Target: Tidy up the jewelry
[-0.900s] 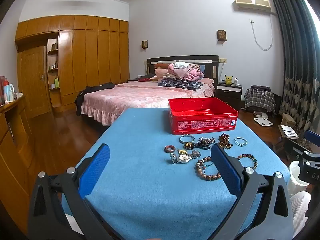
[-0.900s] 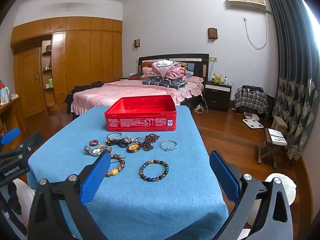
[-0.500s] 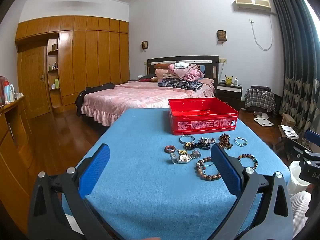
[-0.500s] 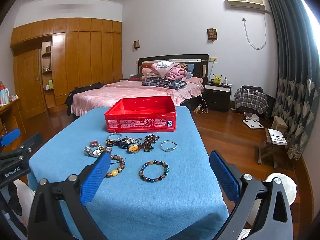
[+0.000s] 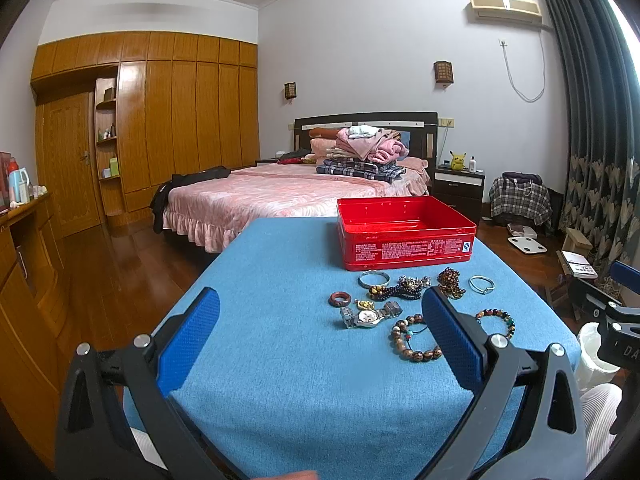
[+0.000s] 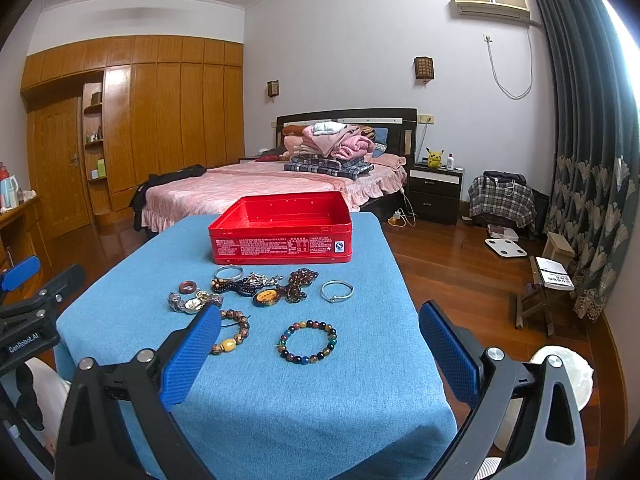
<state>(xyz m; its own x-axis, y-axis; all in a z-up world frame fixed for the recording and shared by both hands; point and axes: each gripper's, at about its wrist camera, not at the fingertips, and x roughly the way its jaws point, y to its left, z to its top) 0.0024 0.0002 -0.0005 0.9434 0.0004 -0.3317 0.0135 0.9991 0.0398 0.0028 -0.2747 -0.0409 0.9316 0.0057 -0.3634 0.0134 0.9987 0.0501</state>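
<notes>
An open red tin box stands on the blue cloth table. In front of it lies loose jewelry: a wristwatch, a red ring, a silver bangle, a multicolour bead bracelet, a brown bead bracelet and dark bead strands. My left gripper and my right gripper are open, empty, above the near table edge.
A pink bed with piled clothes stands behind the table. Wooden wardrobes line the left wall. A nightstand, a scale and a small stool are on the floor at right.
</notes>
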